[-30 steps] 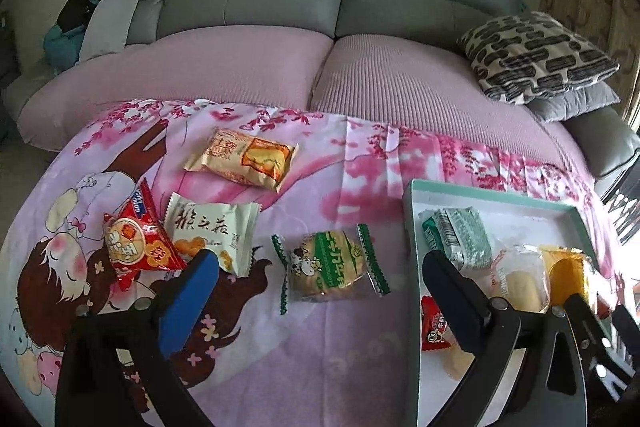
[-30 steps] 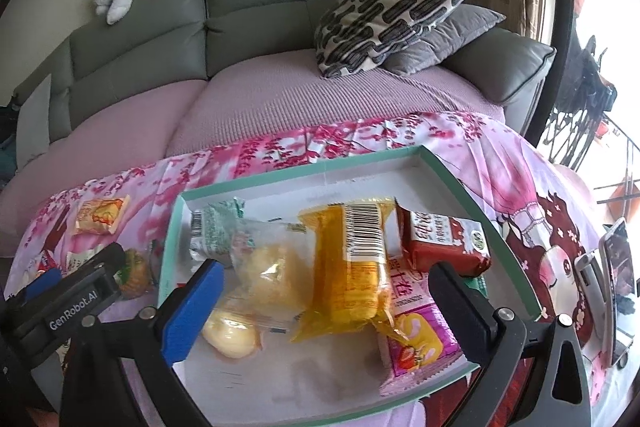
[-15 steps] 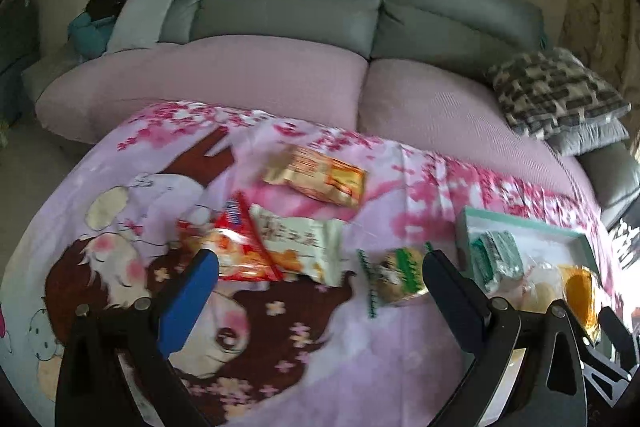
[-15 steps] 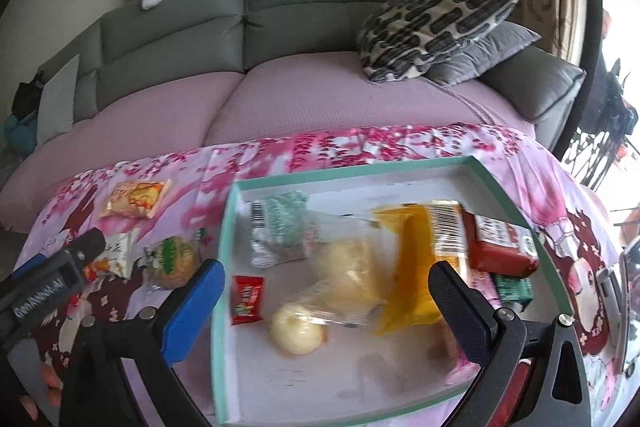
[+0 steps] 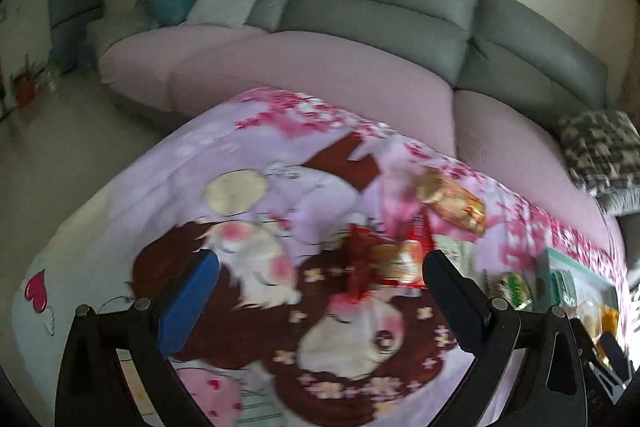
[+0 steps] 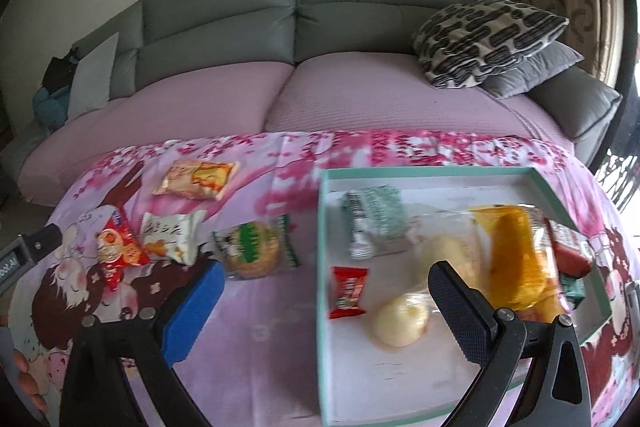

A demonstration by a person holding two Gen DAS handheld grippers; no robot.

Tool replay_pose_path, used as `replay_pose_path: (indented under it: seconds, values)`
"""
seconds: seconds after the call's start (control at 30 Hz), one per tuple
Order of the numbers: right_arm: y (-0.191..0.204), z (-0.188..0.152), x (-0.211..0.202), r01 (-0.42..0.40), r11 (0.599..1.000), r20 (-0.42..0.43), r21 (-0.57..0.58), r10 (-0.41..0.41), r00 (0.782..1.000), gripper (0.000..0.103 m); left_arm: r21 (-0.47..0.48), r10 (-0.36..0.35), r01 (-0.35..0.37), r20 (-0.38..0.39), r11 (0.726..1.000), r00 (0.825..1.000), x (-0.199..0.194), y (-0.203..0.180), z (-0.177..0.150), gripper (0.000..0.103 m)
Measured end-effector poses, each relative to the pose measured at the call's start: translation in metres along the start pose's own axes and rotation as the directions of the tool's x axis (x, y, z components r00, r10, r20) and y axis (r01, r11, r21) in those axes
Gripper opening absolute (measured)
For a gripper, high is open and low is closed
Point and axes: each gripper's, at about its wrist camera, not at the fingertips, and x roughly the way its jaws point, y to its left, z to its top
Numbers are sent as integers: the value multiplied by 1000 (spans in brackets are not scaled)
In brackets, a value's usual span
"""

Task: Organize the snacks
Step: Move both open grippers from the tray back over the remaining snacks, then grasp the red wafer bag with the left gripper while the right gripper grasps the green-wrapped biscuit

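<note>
Both tools gape wide — left tool (image 5: pixel 320 291), right tool (image 6: pixel 324 297) — over crinkly foil snack packets (image 6: pixel 122 247).

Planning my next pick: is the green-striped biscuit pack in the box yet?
Out. The green-striped biscuit pack lies on the blanket, left of the box.

4 snack packets (image 6: pixel 176 239) flat on blanket; others inside teal-rimmed tray (image 6: pixel 440 171).

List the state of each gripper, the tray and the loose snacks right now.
Left hand-held gripper: open, empty.
Right hand-held gripper: open, empty.
Tray: partly filled, lidless.
Red snack pack: on the cloth.
White snack pack: on the cloth.
Green cookie pack: on the cloth.
Orange snack pack: on the cloth.
</note>
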Motion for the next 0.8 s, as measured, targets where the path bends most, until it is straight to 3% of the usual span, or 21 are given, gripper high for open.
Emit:
replay_pose_path:
  seconds: [0.13,0.27,0.63,0.8]
  values:
    - [22,-4,3,-32,999,-10,-30,31,999,103,-42,21,-21,-16,999,1000,3,22,2,102]
    - [40,-8,6,-58,996,-16,-70,57,998,103,-64,-5,3,-42,998,999,10,27,3,102]
    - [55,-11,29,-111,992,-69,-68,106,992,103,-11,-117,116,-115,993,986,45,-17,1,101]
    - [57,-4,41,-109,990,-81,-83,103,991,93,-30,-177,175,-158,984,971,62,-32,-1,94]
